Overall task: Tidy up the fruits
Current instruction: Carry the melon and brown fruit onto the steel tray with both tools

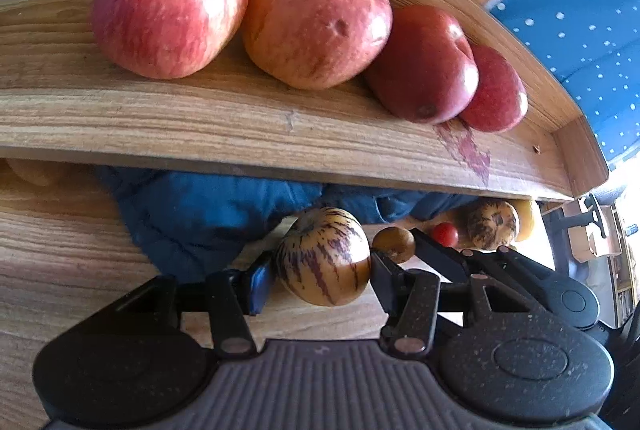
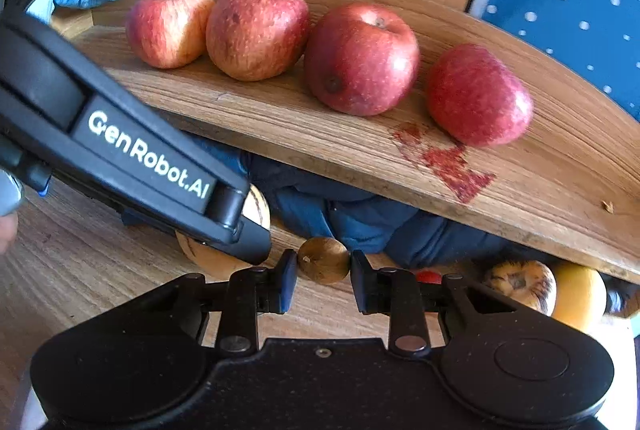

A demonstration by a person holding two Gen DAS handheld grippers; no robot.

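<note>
A striped yellow fruit sits low over the wooden table, pinched in the left gripper. Beside it, the right gripper brackets a small brown fruit, contact unclear. Four red apples line the wooden tray above.

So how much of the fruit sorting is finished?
Done: four red apples lined up on the wooden shelf. In hand: left gripper grips a striped yellow fruit; right gripper brackets a small brown fruit. Left: another striped fruit, a yellow one.
</note>
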